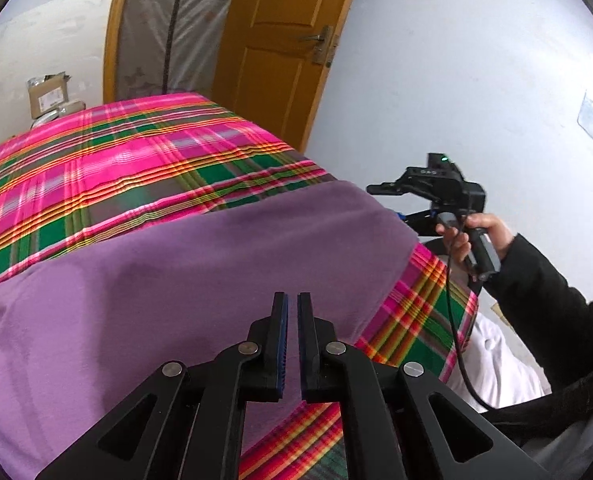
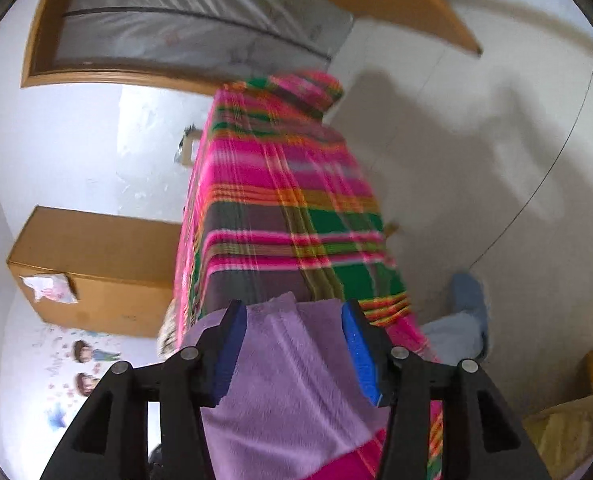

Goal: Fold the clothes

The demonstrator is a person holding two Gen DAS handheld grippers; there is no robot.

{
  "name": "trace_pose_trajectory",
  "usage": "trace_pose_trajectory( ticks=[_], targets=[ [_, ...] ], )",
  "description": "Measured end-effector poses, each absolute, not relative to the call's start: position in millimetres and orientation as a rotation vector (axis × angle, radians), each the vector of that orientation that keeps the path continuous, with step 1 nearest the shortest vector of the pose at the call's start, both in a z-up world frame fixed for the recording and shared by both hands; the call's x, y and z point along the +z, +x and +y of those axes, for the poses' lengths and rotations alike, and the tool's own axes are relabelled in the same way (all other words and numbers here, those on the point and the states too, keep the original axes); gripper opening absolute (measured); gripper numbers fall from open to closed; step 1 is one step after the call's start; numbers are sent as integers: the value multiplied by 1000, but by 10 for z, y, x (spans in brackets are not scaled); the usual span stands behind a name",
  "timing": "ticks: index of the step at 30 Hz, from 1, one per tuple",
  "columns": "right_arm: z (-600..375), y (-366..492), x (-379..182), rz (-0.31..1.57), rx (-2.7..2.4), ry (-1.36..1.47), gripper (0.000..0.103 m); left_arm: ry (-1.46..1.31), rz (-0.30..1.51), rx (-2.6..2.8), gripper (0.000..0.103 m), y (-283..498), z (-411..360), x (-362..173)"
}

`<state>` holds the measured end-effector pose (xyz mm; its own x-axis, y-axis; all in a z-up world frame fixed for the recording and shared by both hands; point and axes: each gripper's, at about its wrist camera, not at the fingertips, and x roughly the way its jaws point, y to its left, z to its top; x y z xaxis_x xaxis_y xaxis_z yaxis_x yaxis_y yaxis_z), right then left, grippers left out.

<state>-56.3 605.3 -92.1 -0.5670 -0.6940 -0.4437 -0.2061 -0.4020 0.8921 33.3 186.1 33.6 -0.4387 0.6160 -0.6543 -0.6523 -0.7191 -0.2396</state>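
Left wrist cam: far left, cardboard boxes (image 1: 50,94) stacked by the wall, partly hidden behind the table edge. Plaid cloth (image 1: 136,168) in pink, green and orange covers the table top. Purple garment (image 1: 184,280) lies spread flat across the near half of it, cut off at the left and bottom of the frame, so its full shape is unreadable. Left gripper (image 1: 292,344) sits centre-bottom above the purple fabric, blue pads pressed nearly together w/ only a sliver of gap, nothing pinched between them. Behind it, an orange wooden door (image 1: 280,40) w/ a metal handle. Far right, the right gripper (image 1: 380,190) hangs off the table's edge, seen side-on, fingers too small to read here; a hand (image 1: 472,236) in a dark sleeve grips its handle, cable dangling below.

Right wrist cam: blurry overall. Left, a cardboard box (image 2: 96,264) against the wall w/ cartoon stickers below. Centre, right gripper's claw spread wide, the purple garment's edge running between the pads; pads don't look to press it. Plaid table stretches away beyond. Right, something blue-grey (image 2: 464,312) low down on the floor, too smeared to identify.
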Motion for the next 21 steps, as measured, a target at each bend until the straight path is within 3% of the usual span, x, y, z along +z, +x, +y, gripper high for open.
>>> trace_pose_trajectory(
  ticks=[1, 3, 17, 18, 21],
  targets=[
    [6015, -590, -939, -1472, -2008, 1226, 29, -963, 63, 2174, 5, 324, 1854, 331],
    [5952, -612, -907, -1427, -2013, 1215, 3, -968, 62, 2178, 5, 307, 1843, 324],
    [6196, -360, -727, -1439, -2307, 1192, 5, -1029, 83, 2123, 5, 271, 1939, 184],
    [6206, -287, -695, -1449, -2332, 1190, 7, -1025, 87, 2118, 10, 282, 1950, 187],
    [6125, -66, -548, -1419, -2345, 1152, 28, -1018, 91, 2106, 15, 304, 1983, 191]
  ],
)
